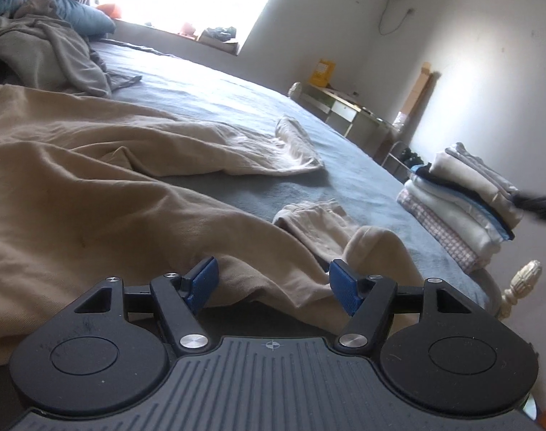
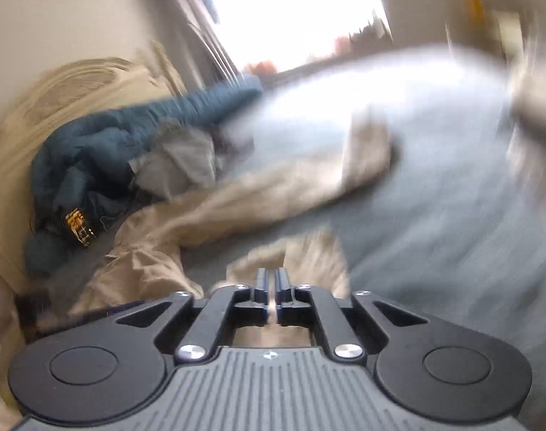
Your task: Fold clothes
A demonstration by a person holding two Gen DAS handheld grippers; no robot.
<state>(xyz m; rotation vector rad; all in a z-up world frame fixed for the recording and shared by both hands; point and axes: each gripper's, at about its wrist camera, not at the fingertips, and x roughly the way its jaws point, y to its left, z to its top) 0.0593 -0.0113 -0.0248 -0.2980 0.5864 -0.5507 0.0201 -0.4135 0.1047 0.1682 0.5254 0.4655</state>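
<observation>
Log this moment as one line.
left tongs: open, over beige garment | right tongs: nearly shut, grip unclear | folded stack: bed corner

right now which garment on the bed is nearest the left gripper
The big tan garment, spread right under the left gripper; the grey one lies far behind.
</observation>
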